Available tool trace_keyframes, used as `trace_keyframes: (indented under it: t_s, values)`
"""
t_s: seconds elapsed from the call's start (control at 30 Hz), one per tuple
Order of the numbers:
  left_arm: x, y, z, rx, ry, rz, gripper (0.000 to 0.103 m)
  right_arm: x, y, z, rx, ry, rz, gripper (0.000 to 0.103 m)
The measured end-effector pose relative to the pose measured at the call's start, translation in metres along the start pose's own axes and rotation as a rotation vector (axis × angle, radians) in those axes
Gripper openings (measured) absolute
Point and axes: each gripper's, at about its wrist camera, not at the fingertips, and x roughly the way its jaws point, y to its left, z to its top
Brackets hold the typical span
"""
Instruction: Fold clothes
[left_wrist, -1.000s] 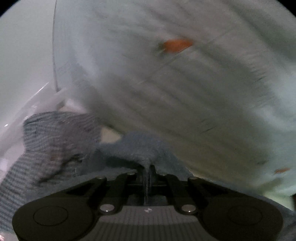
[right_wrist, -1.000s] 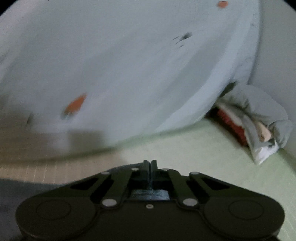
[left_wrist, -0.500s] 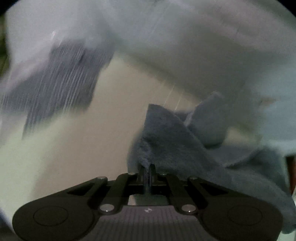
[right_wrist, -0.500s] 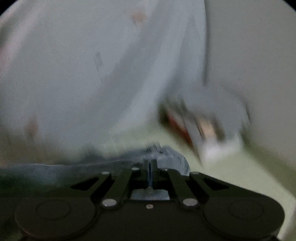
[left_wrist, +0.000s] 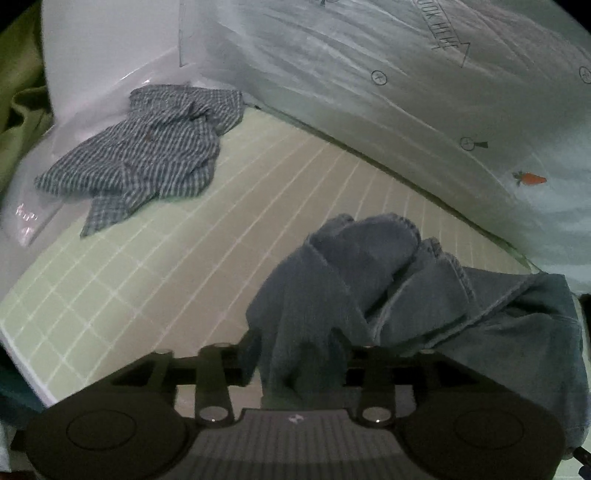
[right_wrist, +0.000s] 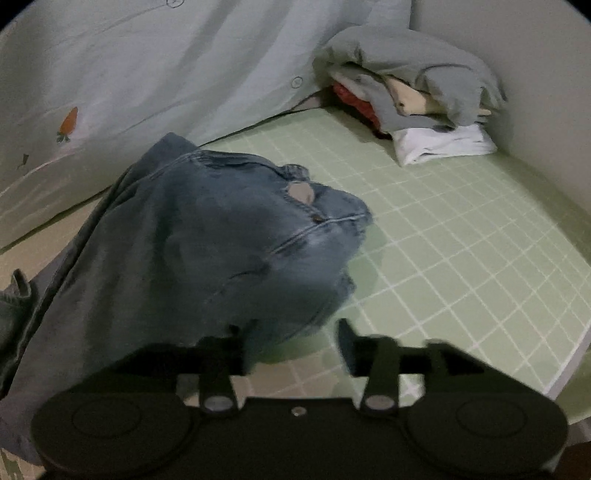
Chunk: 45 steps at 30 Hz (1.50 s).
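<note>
Faded denim jeans (right_wrist: 229, 236), soft and matt, lie on a smooth gridded mat (right_wrist: 461, 240) beside woven checked cloth (left_wrist: 147, 147).

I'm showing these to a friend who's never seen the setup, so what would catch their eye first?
Probably the blue jeans, heaped on the green grid mat right in front of both grippers, a bunch of denim standing between the left gripper's parted fingers. Next, the striped shirt crumpled at the mat's far left corner, and the pile of clothes at the far right by the wall.

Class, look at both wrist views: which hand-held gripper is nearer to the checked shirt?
Left. The checked shirt lies on the mat ahead of the left hand-held gripper; the right hand-held gripper view never shows it.
</note>
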Motion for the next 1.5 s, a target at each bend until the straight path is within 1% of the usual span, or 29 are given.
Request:
trace_keyframes:
  t_s: [0.03, 0.07, 0.13, 0.17, 0.2, 0.23, 0.3, 0.37, 0.4, 0.43, 0.5, 0.57, 0.63, 0.73, 0.77, 0.8, 0.83, 0.87, 1.0, 1.1, 1.17, 1.2, 1.27, 1.3, 1.33, 1.4, 1.47, 1.5]
  values:
    - [0.006, 0.001, 0.005, 0.001, 0.008, -0.009, 0.055, 0.001, 0.004, -0.002, 0.006, 0.005, -0.001, 0.072]
    - [0.011, 0.001, 0.011, 0.002, 0.016, -0.018, 0.056, 0.002, 0.011, -0.004, 0.010, 0.008, -0.003, 0.086]
    - [0.022, 0.002, 0.021, 0.005, 0.033, -0.036, 0.058, 0.000, 0.026, -0.008, -0.001, 0.009, -0.002, 0.098]
    - [0.029, 0.002, 0.026, 0.008, 0.047, -0.052, 0.059, -0.002, 0.033, -0.010, -0.021, 0.005, 0.004, 0.101]
    - [0.039, 0.001, 0.032, 0.010, 0.070, -0.073, 0.063, -0.005, 0.041, -0.013, -0.041, 0.001, 0.009, 0.101]
    - [0.049, 0.000, 0.038, 0.011, 0.093, -0.092, 0.063, -0.006, 0.047, -0.015, -0.055, 0.004, 0.006, 0.101]
    - [0.068, -0.002, 0.052, 0.026, 0.139, -0.104, 0.063, -0.008, 0.057, -0.021, -0.065, 0.023, -0.004, 0.101]
    - [0.083, -0.006, 0.059, 0.068, 0.174, -0.116, 0.063, -0.010, 0.066, -0.029, -0.052, 0.050, -0.002, 0.101]
    - [0.090, -0.009, 0.062, 0.088, 0.198, -0.135, 0.059, -0.011, 0.069, -0.033, -0.054, 0.060, -0.004, 0.101]
    - [0.097, -0.011, 0.064, 0.105, 0.220, -0.152, 0.041, -0.012, 0.072, -0.037, -0.061, 0.069, -0.009, 0.101]
    - [0.101, -0.014, 0.064, 0.119, 0.239, -0.174, 0.017, -0.014, 0.078, -0.044, -0.075, 0.088, -0.019, 0.101]
    - [0.093, -0.009, 0.065, 0.128, 0.202, -0.173, 0.013, -0.015, 0.083, -0.051, -0.081, 0.109, -0.023, 0.101]
    - [0.083, -0.002, 0.066, 0.132, 0.161, -0.169, 0.011, -0.013, 0.087, -0.055, -0.068, 0.133, -0.011, 0.101]
    - [0.053, 0.022, 0.068, 0.079, 0.059, -0.127, 0.011, -0.009, 0.096, -0.057, -0.074, 0.148, 0.008, 0.101]
    - [0.042, 0.029, 0.067, 0.080, 0.020, -0.104, 0.011, -0.007, 0.098, -0.057, -0.083, 0.149, 0.013, 0.101]
    - [0.031, 0.036, 0.065, 0.083, -0.017, -0.075, 0.011, -0.005, 0.101, -0.056, -0.093, 0.150, 0.019, 0.101]
    - [0.022, 0.043, 0.062, 0.088, -0.046, -0.029, 0.011, -0.004, 0.104, -0.055, -0.103, 0.151, 0.027, 0.101]
    - [0.016, 0.051, 0.058, 0.069, -0.060, 0.012, 0.011, -0.002, 0.107, -0.054, -0.113, 0.153, 0.035, 0.101]
    - [0.003, 0.093, 0.028, -0.153, -0.009, 0.115, 0.012, 0.002, 0.113, -0.052, -0.159, 0.152, 0.071, 0.101]
    - [0.012, 0.110, -0.008, -0.237, 0.101, 0.200, 0.012, 0.006, 0.111, -0.048, -0.171, 0.147, 0.082, 0.101]
    - [0.013, 0.112, -0.022, -0.251, 0.162, 0.210, 0.013, 0.010, 0.107, -0.044, -0.158, 0.150, 0.085, 0.101]
    - [0.010, 0.109, -0.022, -0.244, 0.148, 0.210, 0.014, 0.012, 0.106, -0.042, -0.150, 0.152, 0.086, 0.101]
    - [0.002, 0.103, -0.021, -0.230, 0.120, 0.212, 0.033, 0.017, 0.102, -0.039, -0.133, 0.156, 0.089, 0.101]
    - [-0.002, 0.100, -0.020, -0.222, 0.104, 0.211, 0.051, 0.019, 0.100, -0.037, -0.124, 0.158, 0.090, 0.101]
    - [-0.004, 0.095, -0.016, -0.211, 0.077, 0.208, 0.066, 0.020, 0.099, -0.036, -0.124, 0.157, 0.092, 0.101]
    - [-0.009, 0.085, -0.008, -0.184, 0.026, 0.199, 0.071, 0.020, 0.099, -0.036, -0.132, 0.155, 0.091, 0.101]
    - [-0.007, 0.069, -0.001, -0.122, 0.003, 0.162, 0.074, 0.021, 0.100, -0.036, -0.133, 0.153, 0.088, 0.101]
    - [-0.007, 0.061, 0.002, -0.091, -0.009, 0.144, 0.078, 0.022, 0.099, -0.035, -0.130, 0.150, 0.088, 0.101]
